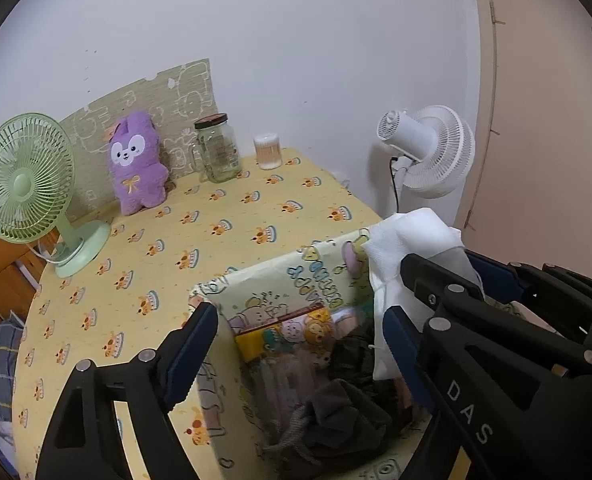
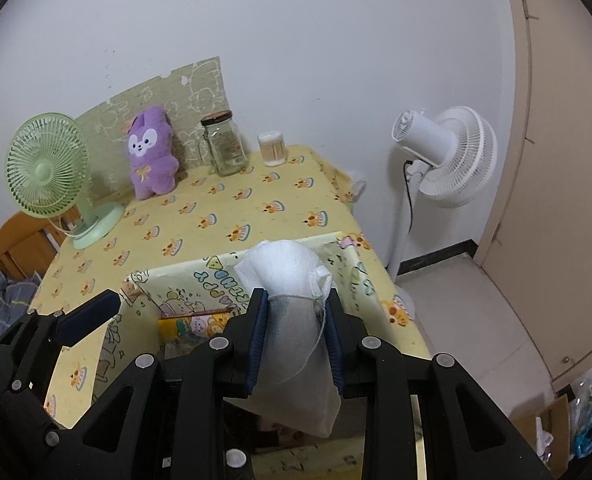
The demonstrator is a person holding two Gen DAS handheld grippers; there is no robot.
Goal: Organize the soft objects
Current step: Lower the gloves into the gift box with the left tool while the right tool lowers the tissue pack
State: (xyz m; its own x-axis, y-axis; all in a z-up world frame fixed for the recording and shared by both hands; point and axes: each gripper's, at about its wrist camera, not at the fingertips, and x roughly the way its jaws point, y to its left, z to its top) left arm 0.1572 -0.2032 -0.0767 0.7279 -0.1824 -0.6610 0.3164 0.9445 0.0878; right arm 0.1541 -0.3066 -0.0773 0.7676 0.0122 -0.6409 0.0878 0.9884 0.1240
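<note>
A white, gauzy fabric pouch (image 2: 296,320) is pinched between the pads of the right hand-held gripper (image 2: 296,336), above the open cartoon-printed yellow storage box (image 1: 256,288) on the counter (image 1: 216,216). The left hand-held gripper (image 1: 296,344) is spread wide over the box, with nothing gripped. If released too soon, the pouch could be caught on the box's rim and spill outside; its loose thread (image 2: 315,344) might be snagged on a pad.

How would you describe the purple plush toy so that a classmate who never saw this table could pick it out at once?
Start at the table with the yellow cake-print cloth and look to its far edge by the wall. Between the green desk fan and the glass jar stands the purple plush toy, the only soft, furry thing there, with a white face.
</note>
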